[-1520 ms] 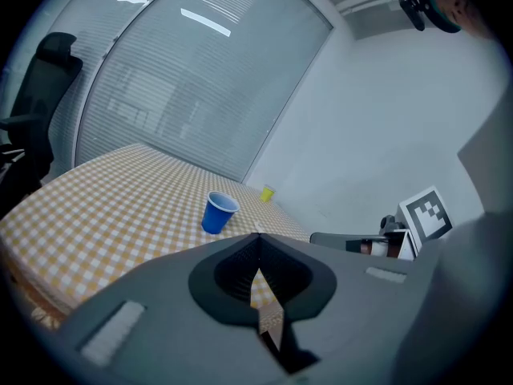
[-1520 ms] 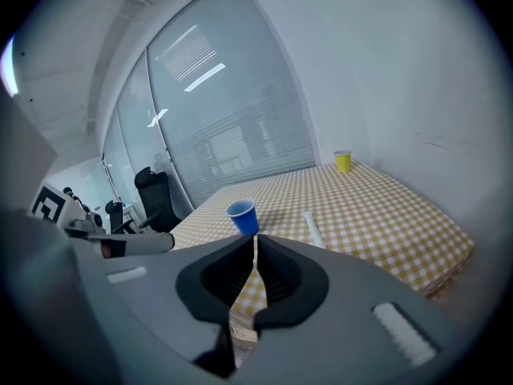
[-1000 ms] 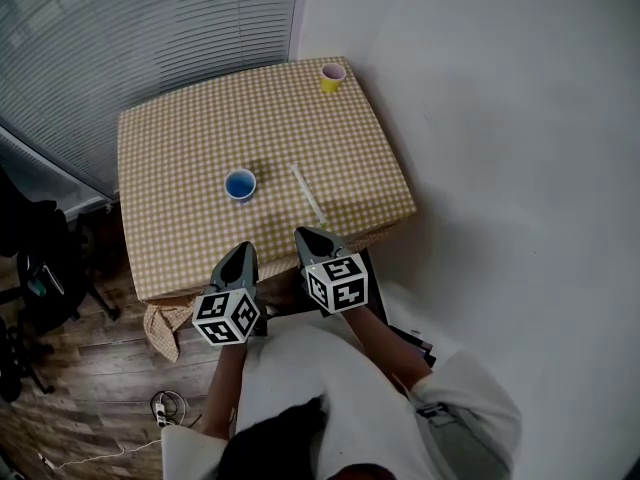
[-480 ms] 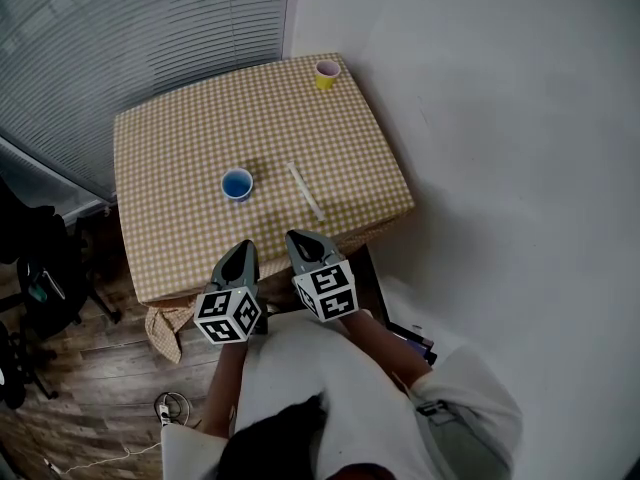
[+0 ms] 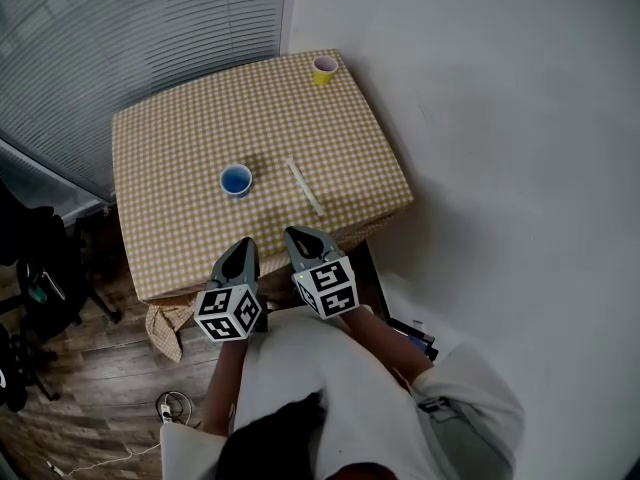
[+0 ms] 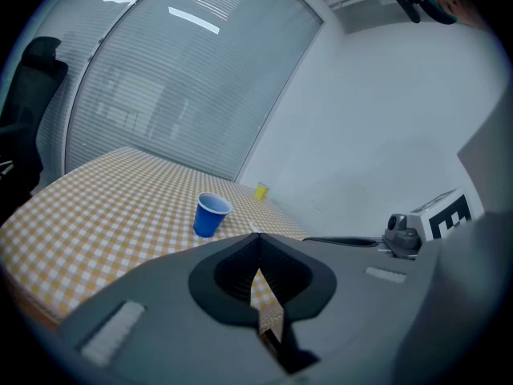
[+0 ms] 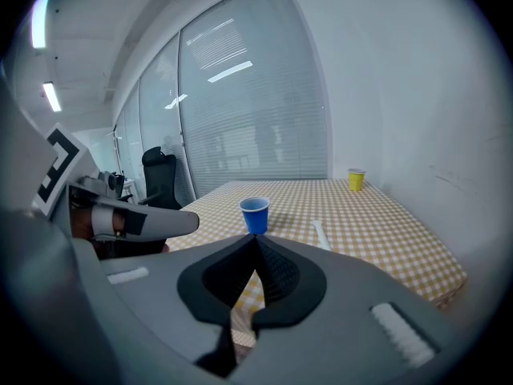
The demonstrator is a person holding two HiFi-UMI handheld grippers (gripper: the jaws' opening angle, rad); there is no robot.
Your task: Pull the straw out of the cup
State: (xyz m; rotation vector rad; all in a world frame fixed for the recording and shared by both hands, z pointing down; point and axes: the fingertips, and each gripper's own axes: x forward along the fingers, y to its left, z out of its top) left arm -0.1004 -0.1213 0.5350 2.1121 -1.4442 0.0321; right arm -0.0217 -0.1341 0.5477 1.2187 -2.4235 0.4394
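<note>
Head view: the straw [image 5: 304, 186] lies flat on the checked table [image 5: 170, 148] beside the blue cup [image 5: 237, 180] — we hold left gripper [image 5: 243, 245] and right gripper [image 5: 292, 234] by its near edge; left gripper view — jaws closed, empty; right gripper view, likewise

A square table under a tan-and-white checked cloth [image 5: 180, 148] stands in the corner of the room. A plain white wall [image 5: 500, 118] runs along its right side. Behind it, a tall glass window with grey horizontal blinds [image 5: 120, 38] fills the far side, and bright streaks of light show on the glass. A long ceiling light strip [image 7: 50, 96] glows overhead. The floor is brown wood plank [image 5: 90, 378], with a thin white cable [image 5: 100, 456] lying on it. A black office chair [image 5: 40, 258] stands left of the table, beside the window.
</note>
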